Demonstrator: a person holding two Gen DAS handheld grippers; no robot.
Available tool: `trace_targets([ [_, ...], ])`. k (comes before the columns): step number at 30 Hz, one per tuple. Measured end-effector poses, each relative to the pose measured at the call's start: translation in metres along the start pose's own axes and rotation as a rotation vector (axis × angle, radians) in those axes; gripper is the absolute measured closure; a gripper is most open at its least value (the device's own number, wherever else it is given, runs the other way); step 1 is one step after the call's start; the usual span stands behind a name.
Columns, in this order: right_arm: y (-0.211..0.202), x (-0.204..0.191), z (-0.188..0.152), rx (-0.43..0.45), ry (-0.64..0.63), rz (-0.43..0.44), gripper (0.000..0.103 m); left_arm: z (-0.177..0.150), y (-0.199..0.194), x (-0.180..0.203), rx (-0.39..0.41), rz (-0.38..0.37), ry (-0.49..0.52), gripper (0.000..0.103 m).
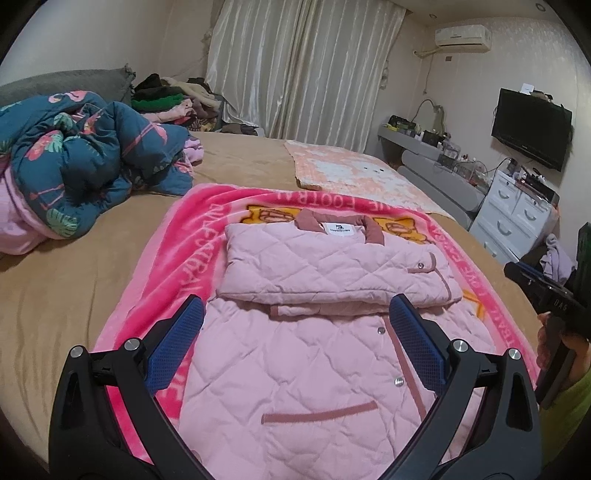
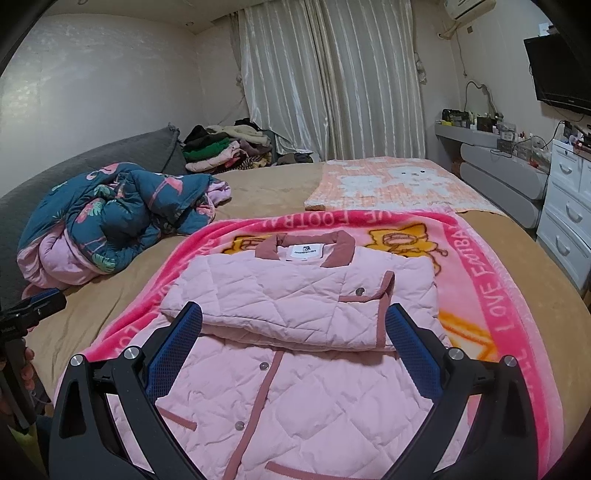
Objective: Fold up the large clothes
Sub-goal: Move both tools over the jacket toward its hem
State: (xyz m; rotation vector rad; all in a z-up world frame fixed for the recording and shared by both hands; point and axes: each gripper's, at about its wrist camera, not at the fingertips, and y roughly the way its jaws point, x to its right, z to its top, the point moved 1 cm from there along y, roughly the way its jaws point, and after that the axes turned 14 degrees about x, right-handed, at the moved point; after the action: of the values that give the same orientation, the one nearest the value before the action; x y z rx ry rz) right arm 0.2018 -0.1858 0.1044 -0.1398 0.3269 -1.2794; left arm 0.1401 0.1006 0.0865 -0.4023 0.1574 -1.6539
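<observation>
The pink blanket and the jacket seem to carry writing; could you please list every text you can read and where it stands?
"LOVE" on the pink blanket border, right side; the next word is unclear.
"FOOT..." upside down along the blanket's far border; the rest is unclear.
Jacket neck label: too small to read.
"UA6", perhaps, on the right gripper body.

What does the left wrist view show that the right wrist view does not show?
Only the left wrist view shows the whole air conditioner and the right gripper at its right edge. Only the right wrist view shows the left gripper at its left edge. Both show the pink quilted jacket with its sleeves folded across, on the pink blanket, and each view's own gripper open.
</observation>
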Motion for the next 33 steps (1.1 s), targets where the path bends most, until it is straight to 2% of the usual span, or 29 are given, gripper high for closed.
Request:
trace_targets([
  [16, -0.038, -0.004, -0.009, 0.010, -0.007, 0.026, 0.004, -0.022, -0.037, -0.014, -0.041, 0.049, -0.012, 0.009],
  [25, -0.052, -0.001, -0.027, -0.030, -0.020, 0.041, 0.004, -0.044, -0.055, -0.034, -0.106, 0.095, -0.026, 0.009],
  [33, -0.061, 0.004, -0.045, -0.062, -0.025, 0.039, 0.004, -0.082, -0.064, -0.058, -0.198, 0.135, -0.071, 0.009],
])
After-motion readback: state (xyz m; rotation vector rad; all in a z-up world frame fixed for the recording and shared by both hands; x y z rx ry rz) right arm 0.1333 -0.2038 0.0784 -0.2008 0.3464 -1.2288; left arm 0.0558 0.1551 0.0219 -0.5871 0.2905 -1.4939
